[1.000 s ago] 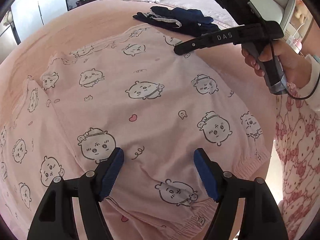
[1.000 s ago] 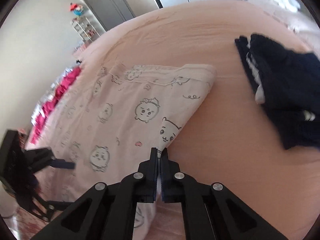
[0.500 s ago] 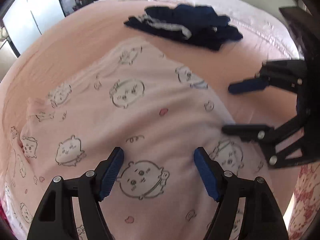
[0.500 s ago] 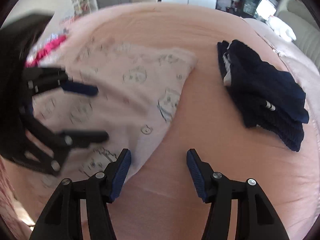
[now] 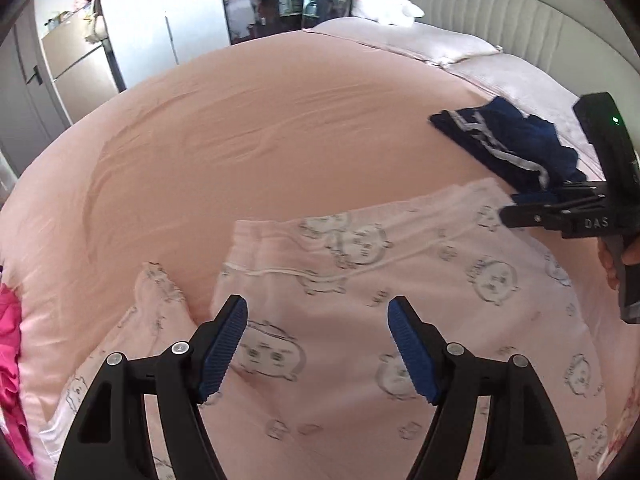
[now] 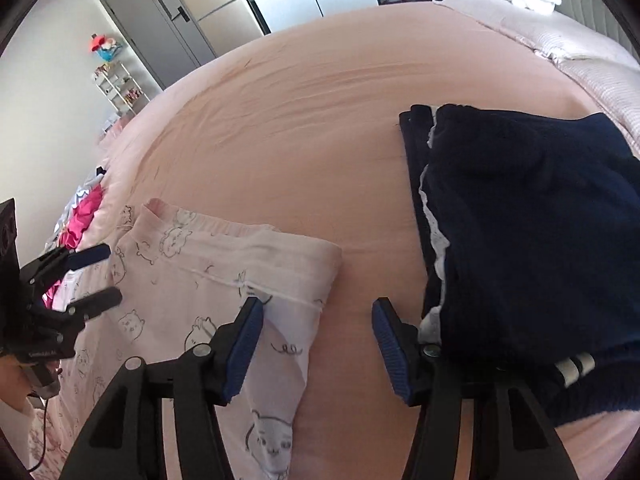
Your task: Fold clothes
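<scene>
The pyjama (image 5: 400, 300) lies doubled over on the bed (image 5: 260, 128), soft thin knit with printed faces and a ribbed hem at 12 o'clock. Both jaws stand released, gripping nothing: left gripper (image 5: 318, 344) over its middle, right gripper (image 6: 318, 344) at its 3 o'clock corner, likely placed for another fold. A navy pile (image 6: 540, 248) sits at 2 o'clock

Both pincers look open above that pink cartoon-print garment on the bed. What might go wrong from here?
Three things, probably:
1. The right gripper straddles the pink garment edge with one of its fingers beside the navy clothes, so closing might snag those too.
2. The left gripper could pinch one layer only, undoing the fold.
3. Both grippers work close together over the pink bedspread and might bump.
</scene>
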Motion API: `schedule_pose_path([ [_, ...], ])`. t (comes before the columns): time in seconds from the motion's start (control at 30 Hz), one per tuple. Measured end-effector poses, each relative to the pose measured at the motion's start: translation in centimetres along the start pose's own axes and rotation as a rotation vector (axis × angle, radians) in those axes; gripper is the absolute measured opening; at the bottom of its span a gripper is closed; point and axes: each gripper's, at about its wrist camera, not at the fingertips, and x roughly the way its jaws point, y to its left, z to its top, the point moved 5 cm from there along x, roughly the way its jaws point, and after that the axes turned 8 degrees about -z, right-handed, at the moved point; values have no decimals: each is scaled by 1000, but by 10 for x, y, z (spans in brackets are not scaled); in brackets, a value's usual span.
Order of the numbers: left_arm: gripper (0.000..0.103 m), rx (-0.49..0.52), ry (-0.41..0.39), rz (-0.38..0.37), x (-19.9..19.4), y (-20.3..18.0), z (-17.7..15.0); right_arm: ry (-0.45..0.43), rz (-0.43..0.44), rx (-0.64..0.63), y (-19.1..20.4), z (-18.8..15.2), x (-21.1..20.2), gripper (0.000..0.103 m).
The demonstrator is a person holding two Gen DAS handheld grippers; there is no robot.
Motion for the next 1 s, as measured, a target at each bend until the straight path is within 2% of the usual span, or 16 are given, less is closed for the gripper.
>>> schedule_pose_path([
  [0.03,70,-10,0,23,4,11,1,-6,-29,-39,1,1,4,31],
  [0.07,67,-18,3,14,9,19,3,-18,-71,-87,0,3,4,24],
  [0.1,58,-2,13,47,13,25,4,-38,-99,-127,1,6,1,8],
  [0.13,54,14,23,81,18,32,6,-62,-133,-160,1,10,-2,6],
  [0.2,54,21,19,96,20,41,10,-79,-249,-250,2,13,-6,6],
  [0.3,54,39,3,51,20,40,14,-109,-304,-312,7,9,-14,6],
  [0.47,54,222,65,3,43,3,12,-226,-246,-294,22,10,-37,12],
  [0.57,56,227,28,-13,56,1,27,-115,-177,-328,45,10,4,12],
  [0.6,56,202,12,10,58,6,36,-67,-182,-350,47,8,19,12],
  [0.7,53,157,-55,131,53,20,55,-114,-211,-331,41,18,23,11],
  [0.73,53,124,-62,110,47,22,56,-149,-268,-320,38,24,19,12],
  [0.8,54,97,-50,-34,34,15,51,-206,-283,-295,33,34,4,12],
  [0.83,54,112,9,-129,33,6,42,-169,-222,-297,36,33,5,13],
  [0.9,54,175,59,-162,32,-8,26,-86,-90,-303,41,32,9,18],
  [0.93,54,211,75,-125,36,-8,23,-45,-24,-305,44,31,10,33],
  [1.0,57,249,109,-32,50,-4,20,-87,-114,-359,45,35,19,63],
])
